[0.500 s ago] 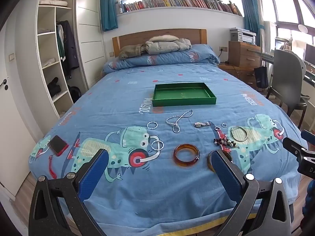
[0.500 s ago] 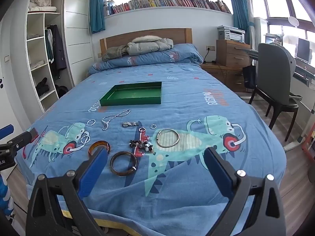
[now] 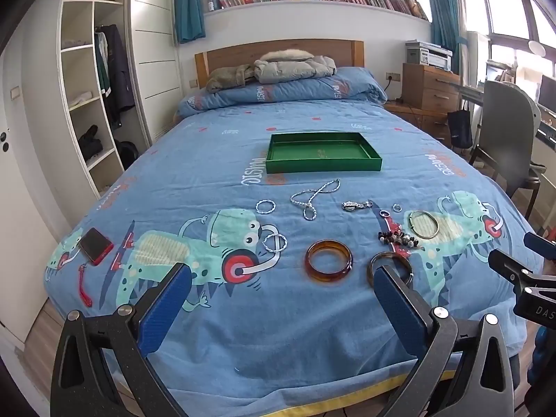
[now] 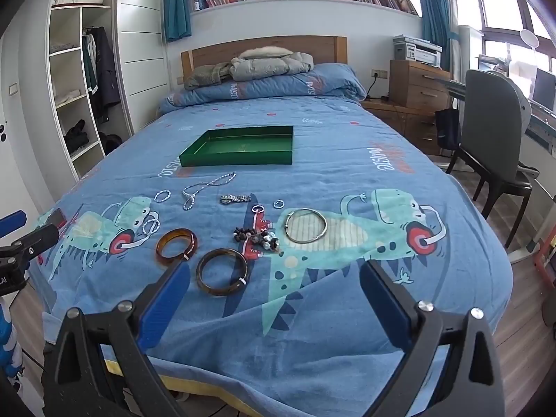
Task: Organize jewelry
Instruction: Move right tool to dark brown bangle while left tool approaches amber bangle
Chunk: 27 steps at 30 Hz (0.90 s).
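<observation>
1. The amber bangle (image 3: pixel 328 260) lies on the blue bedspread (image 3: pixel 312 330) just ahead of the left gripper (image 3: pixel 283 274), between its fingers' lines.
2. A darker bangle (image 4: pixel 222 271) lies just ahead of the right gripper (image 4: pixel 274 278), toward its left finger.
3. Both grippers hover with jaws spread wide, holding nothing.
4. Beyond lie the bead cluster (image 4: pixel 259 238) and silver hoop (image 4: pixel 305 230).
5. The green tray (image 3: pixel 321 153) sits farther ahead.
</observation>
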Available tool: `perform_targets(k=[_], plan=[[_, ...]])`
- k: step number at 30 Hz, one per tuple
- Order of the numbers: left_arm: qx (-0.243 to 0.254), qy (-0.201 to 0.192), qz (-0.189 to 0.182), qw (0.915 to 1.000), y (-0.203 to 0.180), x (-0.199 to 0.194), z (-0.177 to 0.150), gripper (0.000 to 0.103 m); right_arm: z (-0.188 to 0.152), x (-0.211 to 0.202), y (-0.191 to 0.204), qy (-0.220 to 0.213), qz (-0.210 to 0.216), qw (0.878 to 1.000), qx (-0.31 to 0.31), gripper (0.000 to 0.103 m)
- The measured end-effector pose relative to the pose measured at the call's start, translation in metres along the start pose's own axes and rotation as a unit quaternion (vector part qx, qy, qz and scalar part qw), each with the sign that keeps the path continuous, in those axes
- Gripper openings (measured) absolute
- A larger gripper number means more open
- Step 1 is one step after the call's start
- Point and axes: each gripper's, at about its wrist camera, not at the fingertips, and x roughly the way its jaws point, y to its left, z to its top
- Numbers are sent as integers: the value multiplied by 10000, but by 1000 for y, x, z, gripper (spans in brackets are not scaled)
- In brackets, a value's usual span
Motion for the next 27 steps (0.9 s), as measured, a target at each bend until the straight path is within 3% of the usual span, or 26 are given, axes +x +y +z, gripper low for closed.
perform_targets(k=[27], plan=[[-259, 452, -152, 9985, 22, 30, -9, 103, -13, 21, 4, 314, 234, 9992, -30, 98]])
